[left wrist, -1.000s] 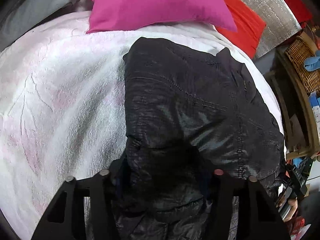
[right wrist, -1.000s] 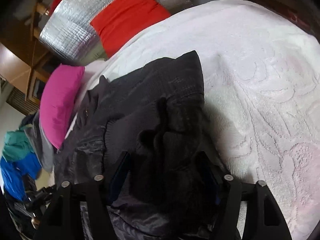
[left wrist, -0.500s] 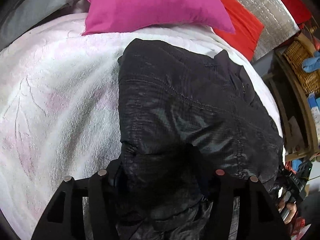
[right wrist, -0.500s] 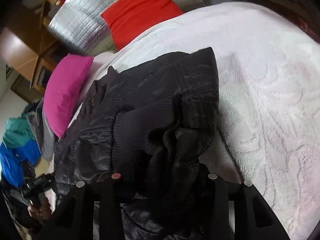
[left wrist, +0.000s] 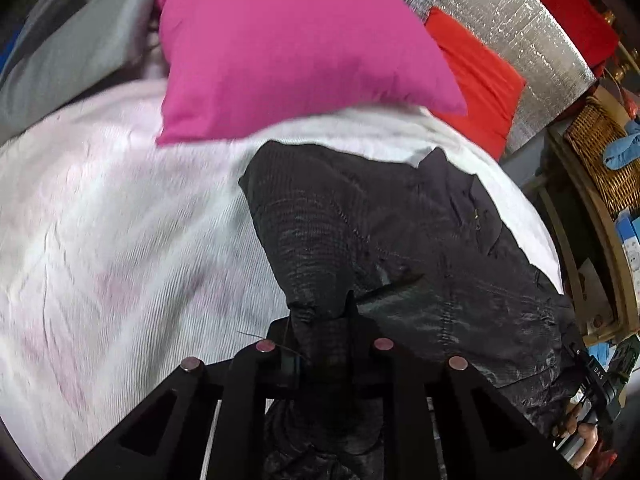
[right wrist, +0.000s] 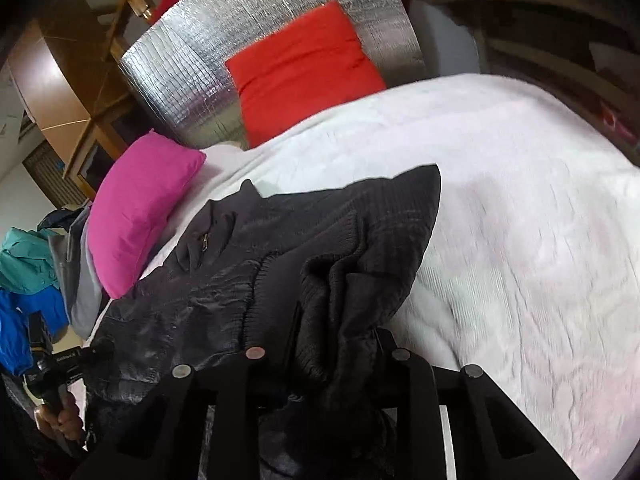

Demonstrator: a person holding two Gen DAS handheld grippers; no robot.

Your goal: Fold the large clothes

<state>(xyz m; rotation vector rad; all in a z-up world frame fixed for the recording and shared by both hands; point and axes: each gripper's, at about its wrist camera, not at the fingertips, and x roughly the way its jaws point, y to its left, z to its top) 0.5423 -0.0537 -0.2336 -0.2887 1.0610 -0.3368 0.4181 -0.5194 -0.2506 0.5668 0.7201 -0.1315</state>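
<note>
My left gripper (left wrist: pixel 324 344) and right gripper (right wrist: pixel 332 354) each clamp the black jacket (left wrist: pixel 400 248) (collar toward the pink pillow (left wrist: pixel 288 48)), lying lengthwise along the white bedspread (left wrist: pixel 120 240).

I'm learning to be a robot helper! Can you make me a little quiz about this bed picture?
1. True or false: the black jacket lies on the white bedspread.
2. Which pillow sits nearer the jacket: A pink, B red?
3. Fill in: the left gripper and right gripper are both shut on the ____.

Key: 1 true. 2 A, the pink pillow; the red pillow leans farther back. 3 jacket.
</note>
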